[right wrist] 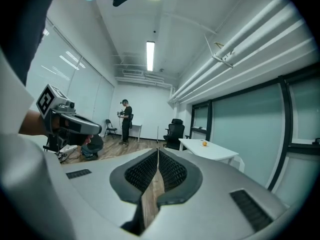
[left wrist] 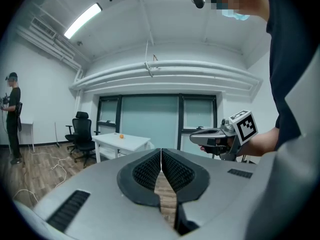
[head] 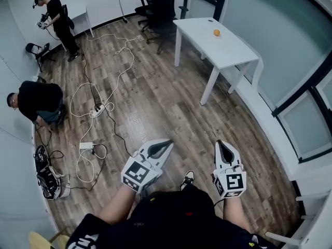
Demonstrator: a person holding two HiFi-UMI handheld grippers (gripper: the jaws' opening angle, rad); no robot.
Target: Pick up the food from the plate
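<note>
Nearest, just ahead of the operator's body: left tongs (head: 167, 143) and right tongs (head: 220, 143), side by side over the wood floor (head: 171, 102). Both have their jaws pressed together w/ nothing between them, and point roughly level into the room.

The task's thing, a small orange food item (head: 216, 33), sits on a white desk (head: 236, 56) at upper right, well apart from both tongs. It's too small for me to tell if there's a plate under it.

Step in hand, as I judge it: the approach. To do it well I'd head straight for the desk's near long side, spread one set of tongs before arriving, then come in low and level w/ a jaw either side of the food.

In the way: little. Cables (head: 120, 75) loop across the floor at centre-left w/ a power strip (head: 97, 110); I'd keep right of them. Office chairs (head: 158, 7) stand beyond the desk's far end. Further left, by the wall, a crouching person (head: 37, 100) and a standing person (head: 57, 21) are both off my route.
</note>
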